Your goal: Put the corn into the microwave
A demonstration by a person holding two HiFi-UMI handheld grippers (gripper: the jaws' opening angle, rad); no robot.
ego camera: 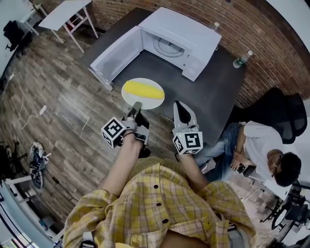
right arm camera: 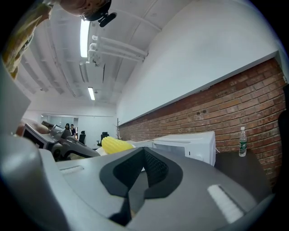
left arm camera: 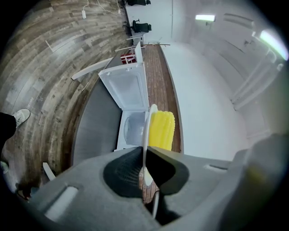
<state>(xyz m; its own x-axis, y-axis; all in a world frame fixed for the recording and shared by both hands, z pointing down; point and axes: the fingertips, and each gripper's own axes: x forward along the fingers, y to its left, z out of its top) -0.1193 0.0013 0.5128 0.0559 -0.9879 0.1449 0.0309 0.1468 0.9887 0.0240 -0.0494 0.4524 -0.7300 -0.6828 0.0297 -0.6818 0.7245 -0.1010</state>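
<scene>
A yellow corn cob (ego camera: pixel 142 89) lies on a white plate (ego camera: pixel 154 100), held in the air in front of the microwave (ego camera: pixel 186 36). The microwave stands on a dark table (ego camera: pixel 213 92) with its door (ego camera: pixel 116 58) swung wide to the left and its cavity (ego camera: pixel 169 47) showing. My left gripper (ego camera: pixel 135 107) is shut on the plate's near rim. In the left gripper view the plate (left arm camera: pixel 147 131) is edge-on between the jaws, with the corn (left arm camera: pixel 161 131) on its right side. My right gripper (ego camera: pixel 179 105) hovers just right of the plate, shut and empty. Its own view shows the corn (right arm camera: pixel 116 145) and the microwave (right arm camera: pixel 192 144) ahead.
A person (ego camera: pixel 261 145) sits in a black chair (ego camera: pixel 286 114) at the right, close to the table's corner. Two water bottles (ego camera: pixel 242 59) stand behind and beside the microwave by the brick wall (ego camera: pixel 252 29). A white folding table (ego camera: pixel 65 14) stands far left on the wood floor.
</scene>
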